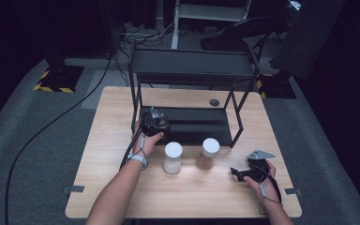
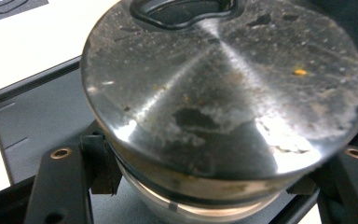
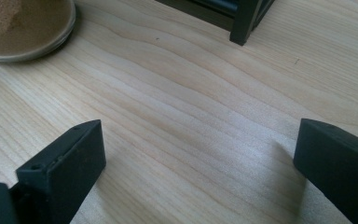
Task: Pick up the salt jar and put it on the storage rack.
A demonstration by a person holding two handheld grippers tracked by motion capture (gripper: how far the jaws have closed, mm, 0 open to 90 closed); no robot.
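A jar with a dark, scuffed metal lid (image 2: 223,88) sits between the jaws of my left gripper (image 2: 205,179), which is shut on it just under the lid. In the high view that left gripper (image 1: 154,123) is at the left end of the black rack's lower shelf (image 1: 201,124). Two white-lidded jars stand on the wooden table in front of the rack: one with pale contents (image 1: 173,157), one with brown contents (image 1: 209,153). My right gripper (image 1: 236,173) rests low over the table at the right, open, with bare wood between its jaws (image 3: 200,154).
The rack has an upper shelf (image 1: 192,63) overhanging the lower one, and its front right leg (image 3: 243,21) stands ahead of my right gripper. The brown jar's base (image 3: 23,28) is at that view's top left. A small dark object (image 1: 214,102) lies behind the rack.
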